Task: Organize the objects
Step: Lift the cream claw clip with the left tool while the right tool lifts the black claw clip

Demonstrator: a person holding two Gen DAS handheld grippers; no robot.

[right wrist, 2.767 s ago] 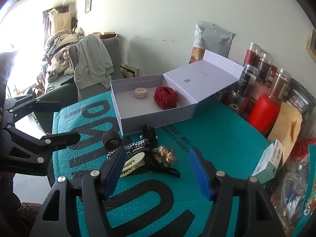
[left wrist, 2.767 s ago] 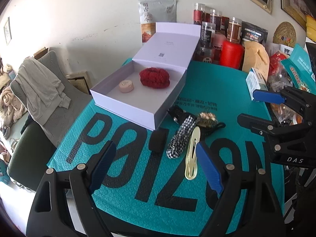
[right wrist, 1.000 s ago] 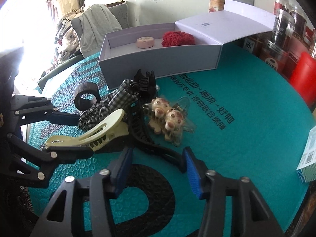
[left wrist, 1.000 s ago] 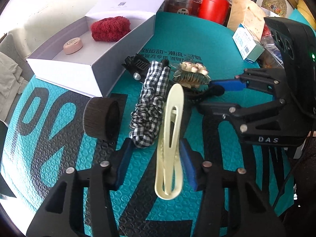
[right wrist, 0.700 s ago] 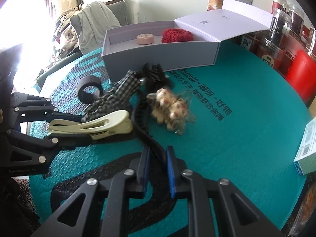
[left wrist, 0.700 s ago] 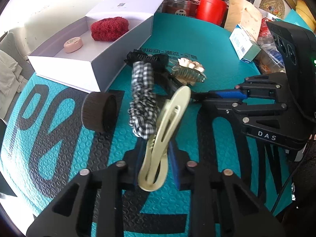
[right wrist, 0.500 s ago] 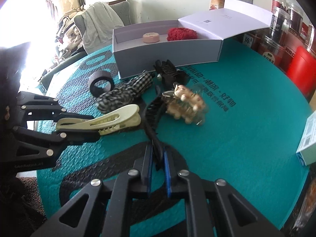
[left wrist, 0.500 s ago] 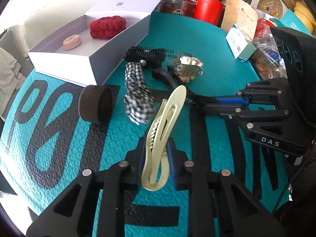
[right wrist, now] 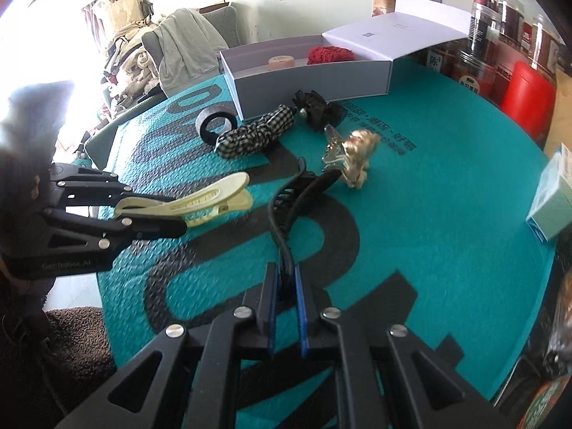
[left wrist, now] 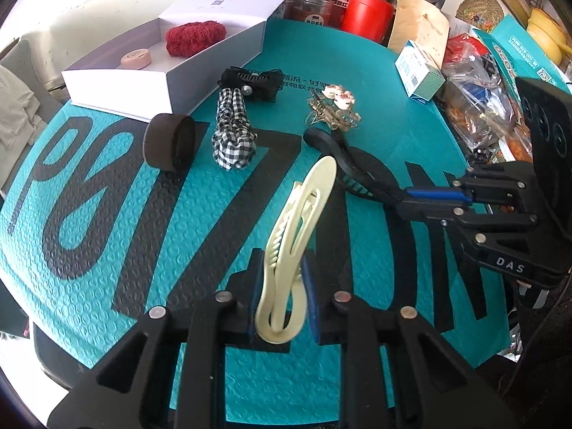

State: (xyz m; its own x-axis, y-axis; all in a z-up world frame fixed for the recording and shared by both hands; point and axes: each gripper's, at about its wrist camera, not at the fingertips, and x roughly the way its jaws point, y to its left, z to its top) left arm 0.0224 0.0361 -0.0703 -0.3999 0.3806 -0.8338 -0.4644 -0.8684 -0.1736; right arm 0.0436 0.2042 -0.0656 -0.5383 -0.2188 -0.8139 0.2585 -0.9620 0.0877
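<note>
**Now both clips lifted, box next**

Just closed: left hand-held gripper (left wrist: 280, 304) clenched on the cream hair clip (left wrist: 300, 228), right hand-held gripper (right wrist: 285, 295) clenched on the black hair clip (right wrist: 296, 196). A second ago, both wide apart above the pile; now raised clear of the teal mat (left wrist: 107, 214) on the tabletop. Means two pieces ready, probably for the box.

White box (left wrist: 118, 75), lid open, at 11 o'clock in the left view: holds a red scrunchie (left wrist: 195, 37) and a pink round tin (left wrist: 136, 59). Left outside, near its front wall: checked scrunchie (left wrist: 234, 132), black bow (left wrist: 252, 80), dark band (left wrist: 169, 142), beaded clip (left wrist: 334, 107).
</note>
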